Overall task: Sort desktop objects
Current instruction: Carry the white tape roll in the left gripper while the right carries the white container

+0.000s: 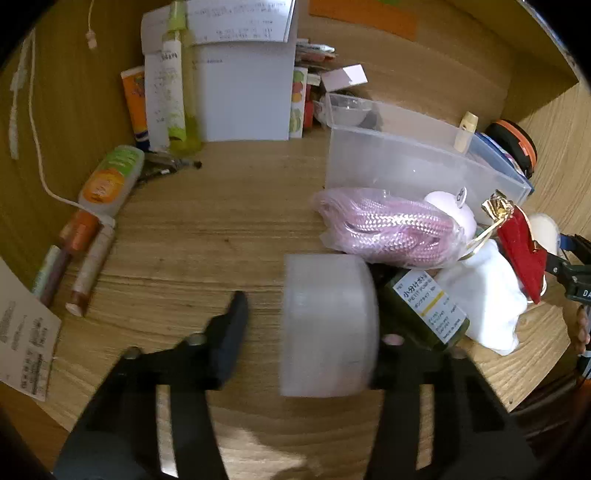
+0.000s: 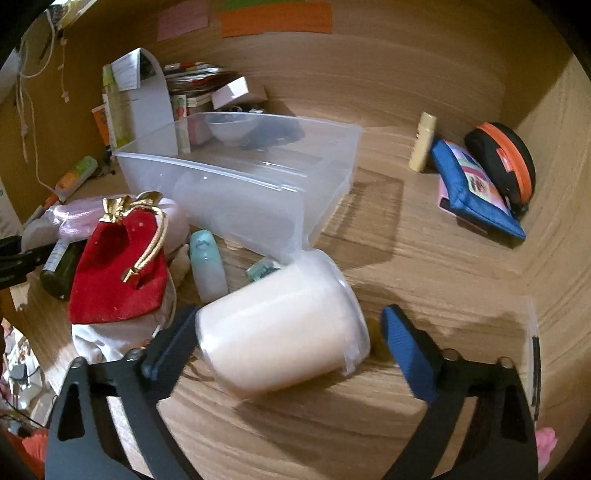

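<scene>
red pouch (image 2: 118,269) (gold trim), blue wallet (image 2: 476,192), pink woven cord (image 1: 388,230), clear bin (image 2: 240,177), light woodgrain desk (image 1: 207,229).

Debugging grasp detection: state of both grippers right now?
Left gripper: open; frosted roll between fingers, left pad clear.
Right gripper: open; white jar between fingers, right pad clear.

A home desk nook, cluttered with personal things. The wood-grain desk (image 2: 424,258) is walled by matching panels, with coloured sticky notes (image 2: 275,18) stuck on the back. Toiletry bottles and tubes (image 1: 110,181), printed papers (image 1: 243,92), a clear plastic storage bin (image 2: 236,173), a red velvet gift pouch (image 2: 118,273) and a zip pouch (image 2: 476,192) lie about.
</scene>
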Demonstrator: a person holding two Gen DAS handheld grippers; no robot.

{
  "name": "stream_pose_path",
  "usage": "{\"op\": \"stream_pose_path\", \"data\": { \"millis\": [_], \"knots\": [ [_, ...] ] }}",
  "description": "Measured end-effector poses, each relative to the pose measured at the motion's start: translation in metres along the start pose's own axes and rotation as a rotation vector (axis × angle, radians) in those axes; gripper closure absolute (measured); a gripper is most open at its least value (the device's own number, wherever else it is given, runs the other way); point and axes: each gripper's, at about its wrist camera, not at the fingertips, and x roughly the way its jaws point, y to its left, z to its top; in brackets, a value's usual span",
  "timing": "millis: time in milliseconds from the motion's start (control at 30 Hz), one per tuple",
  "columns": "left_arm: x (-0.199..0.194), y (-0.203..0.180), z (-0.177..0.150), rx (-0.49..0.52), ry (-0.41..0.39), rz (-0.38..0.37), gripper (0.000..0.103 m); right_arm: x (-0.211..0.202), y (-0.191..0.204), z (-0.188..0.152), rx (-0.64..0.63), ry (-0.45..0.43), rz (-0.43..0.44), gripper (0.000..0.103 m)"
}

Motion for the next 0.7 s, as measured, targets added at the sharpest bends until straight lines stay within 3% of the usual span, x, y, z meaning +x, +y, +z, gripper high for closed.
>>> {"op": "stream_pose_path", "data": {
  "millis": [67, 267, 700],
  "knots": [
    [0.002, -0.001, 0.0, -0.001, 0.005, -0.009, 0.073, 0.001, 0.0, 0.002, 0.007, 0.005, 0.017, 0.028],
    [-0.003, -0.006, -0.002, 0.005, -0.037, 0.043, 0.074, -0.002, -0.003, 0.002, 0.042, -0.034, -0.004, 0.038],
    [-0.031, 0.0, 0.013, -0.018, -0.11, 0.038, 0.074, -0.019, -0.029, 0.016, 0.175, -0.05, 0.075, 0.039]
  ]
}}
